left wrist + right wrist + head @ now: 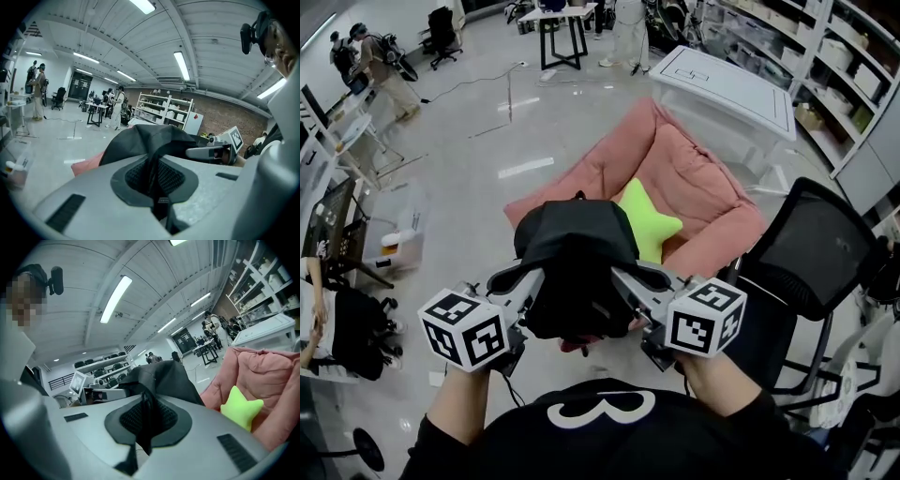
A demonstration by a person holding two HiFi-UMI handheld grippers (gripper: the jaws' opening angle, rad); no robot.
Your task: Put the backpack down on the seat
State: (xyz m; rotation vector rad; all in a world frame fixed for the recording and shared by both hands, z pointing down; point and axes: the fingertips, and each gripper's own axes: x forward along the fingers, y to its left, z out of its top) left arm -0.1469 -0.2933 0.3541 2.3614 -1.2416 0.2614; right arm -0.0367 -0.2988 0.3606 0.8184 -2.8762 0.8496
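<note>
- Left gripper (528,279) has its jaws pinched on black fabric of the backpack (577,248), which is held up near the pink seat (703,178).
- Backpack looks soft, floppy and probably light; a strap or seam would give a surer hold.
- Right gripper (626,279) pinches its other side likewise.

The left gripper (155,180) has its jaws pinched together on a black fold of the backpack (150,139), which bulges just beyond them. The right gripper (200,152) meets the backpack's right side. A corner of the pink seat (87,163) shows at its left.
</note>
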